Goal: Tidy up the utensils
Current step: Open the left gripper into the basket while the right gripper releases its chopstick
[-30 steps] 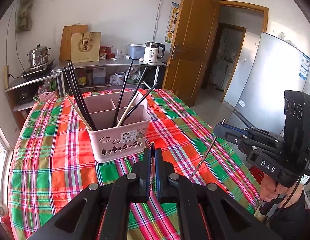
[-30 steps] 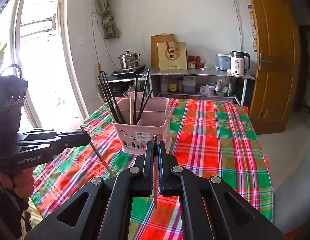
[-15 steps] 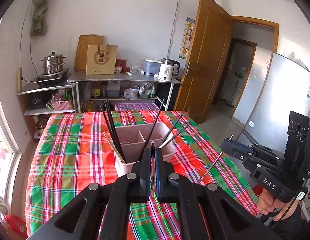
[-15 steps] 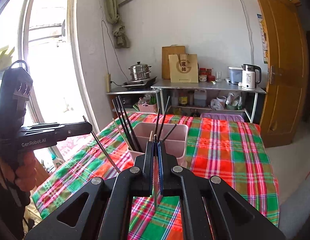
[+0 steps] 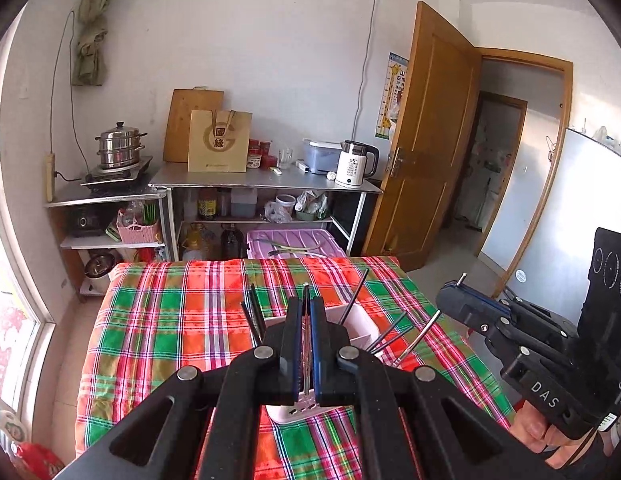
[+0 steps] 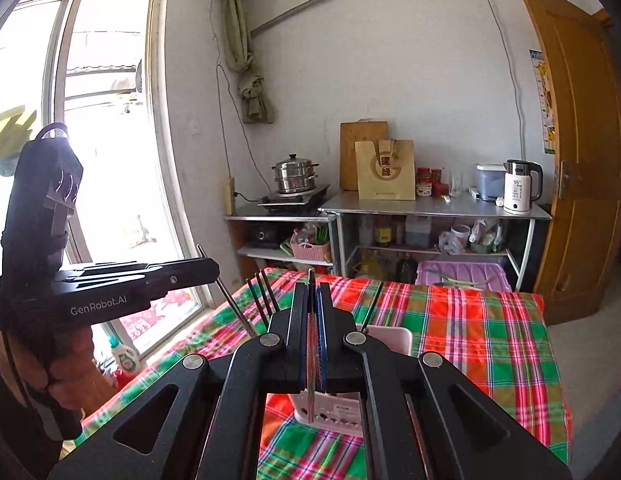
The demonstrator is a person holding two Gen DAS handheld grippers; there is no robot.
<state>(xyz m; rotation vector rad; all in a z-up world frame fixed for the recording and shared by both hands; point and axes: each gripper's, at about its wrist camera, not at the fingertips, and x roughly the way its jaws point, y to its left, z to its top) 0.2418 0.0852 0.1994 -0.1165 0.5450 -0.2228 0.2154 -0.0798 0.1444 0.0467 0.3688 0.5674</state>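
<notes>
Left gripper point(image 5: 306, 312): jaws clamped on a thin metal chopstick point(image 5: 306, 360), above the holder.
Right gripper point(image 6: 312, 300): jaws clamped on a second metal chopstick point(image 6: 311, 380) (upright between the pads).
Utensil holder point(image 6: 390, 340): pale pink, on the plaid-clothed desk point(image 5: 170, 320), mostly hidden behind the grippers.
Dark chopsticks point(image 5: 252, 312): standing in the holder's compartments, leaning outward.
</notes>
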